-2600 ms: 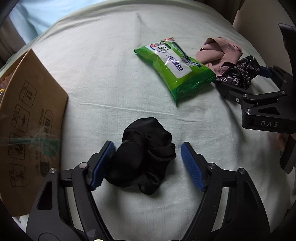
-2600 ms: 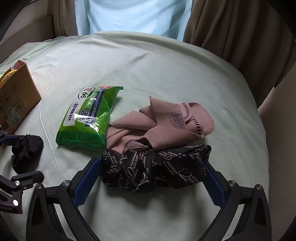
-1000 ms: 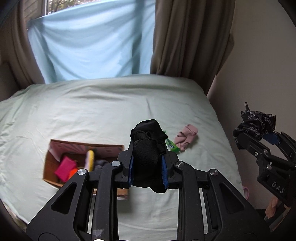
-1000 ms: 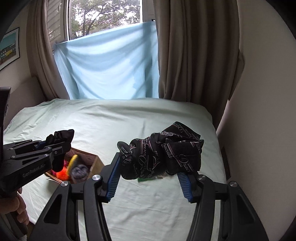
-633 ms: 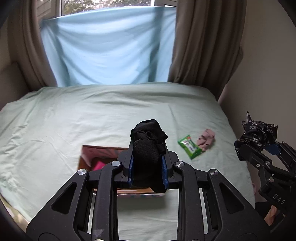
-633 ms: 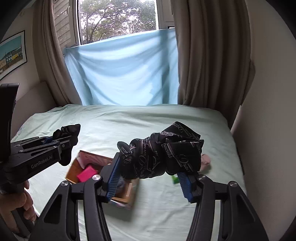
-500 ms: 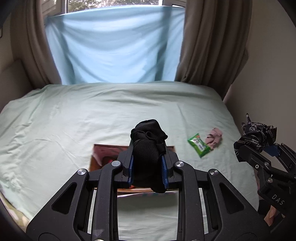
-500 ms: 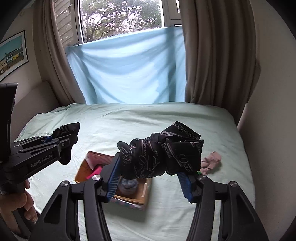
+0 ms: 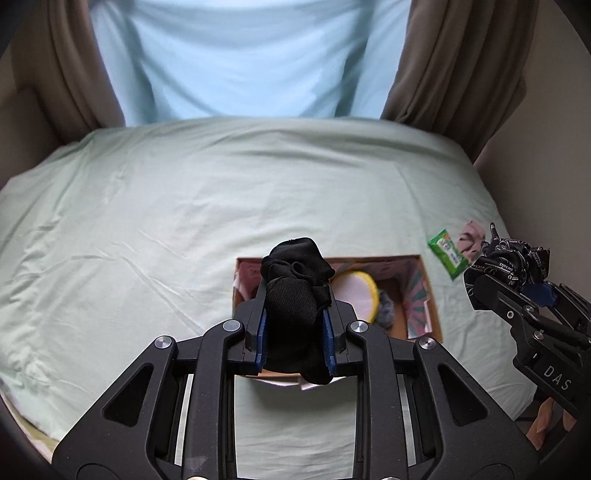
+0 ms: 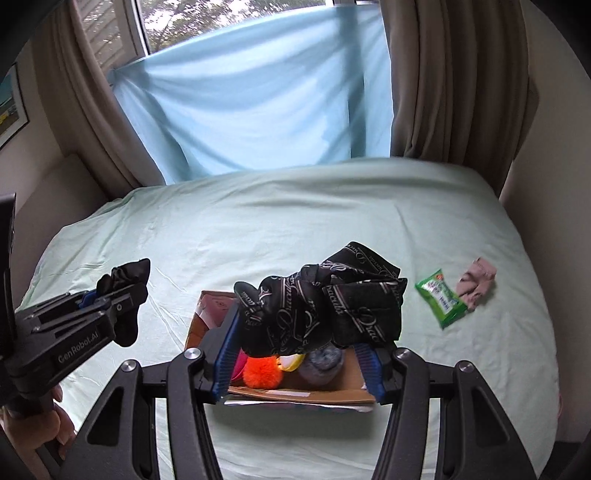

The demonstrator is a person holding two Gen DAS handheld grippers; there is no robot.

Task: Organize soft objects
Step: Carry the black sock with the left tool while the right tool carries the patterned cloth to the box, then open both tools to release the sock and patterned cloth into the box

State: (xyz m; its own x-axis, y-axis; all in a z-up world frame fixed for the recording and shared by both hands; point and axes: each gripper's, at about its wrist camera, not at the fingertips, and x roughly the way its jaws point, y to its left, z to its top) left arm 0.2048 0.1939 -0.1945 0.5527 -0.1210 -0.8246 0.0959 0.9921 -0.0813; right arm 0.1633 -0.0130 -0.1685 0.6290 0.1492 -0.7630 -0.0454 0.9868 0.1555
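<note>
Pale green bedsheet (image 10: 295,221): open cardboard box (image 10: 354,391) part-filled. Left gripper (image 9: 295,332) clamped on black bundled sock (image 9: 295,295), right gripper (image 10: 295,354) pinching black patterned scarf (image 10: 325,306), above box. Green wipes packet (image 10: 439,299), pink cloth (image 10: 476,282) left.

Soft, even daylight; fisheye distortion.
Light enters through the window (image 10: 229,22) behind the blue cloth (image 10: 258,103); corners vignette black, far edges show slight motion blur.

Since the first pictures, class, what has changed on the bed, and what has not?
The left gripper took up the black sock bundle, the right gripper the patterned scarf; both now hang over the cardboard box. The green packet and pink cloth stayed put.
</note>
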